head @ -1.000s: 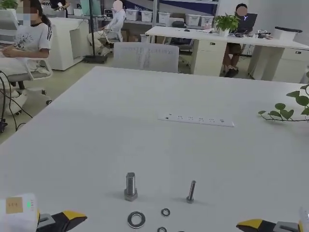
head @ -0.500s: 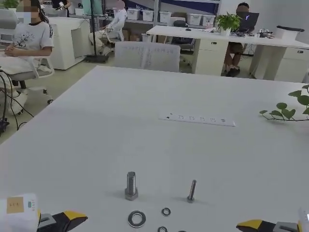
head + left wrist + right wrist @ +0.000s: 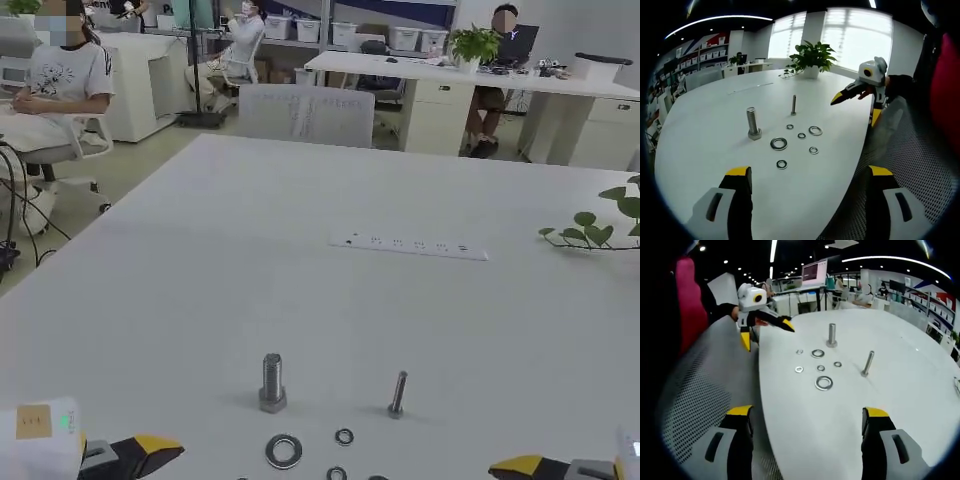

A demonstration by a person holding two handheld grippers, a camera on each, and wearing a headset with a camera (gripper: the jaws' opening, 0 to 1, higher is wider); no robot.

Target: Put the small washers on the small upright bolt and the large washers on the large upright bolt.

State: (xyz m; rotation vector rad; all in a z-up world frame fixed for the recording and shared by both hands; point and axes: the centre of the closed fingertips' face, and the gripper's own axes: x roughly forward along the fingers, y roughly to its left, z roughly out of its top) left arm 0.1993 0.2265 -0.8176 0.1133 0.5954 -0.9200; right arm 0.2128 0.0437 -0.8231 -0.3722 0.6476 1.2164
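The large bolt [image 3: 271,383] and small bolt [image 3: 398,394] stand head-down on the bench [image 3: 300,250], threads up to take the 6 loose washers [image 3: 779,144] lying flat beside them, while the left gripper [image 3: 809,172] and right gripper [image 3: 806,412] wait at the near edge, fingers [image 3: 738,172] spread wide and empty.

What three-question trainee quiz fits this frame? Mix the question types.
1. True or false: the large bolt and the small bolt both stand bare, with nothing on them.
2. How many washers lie loose on the table?
3. The left gripper is: A open and empty; B shut on a washer; C shut on a bolt.
Key: 1 true; 2 six; 3 A.
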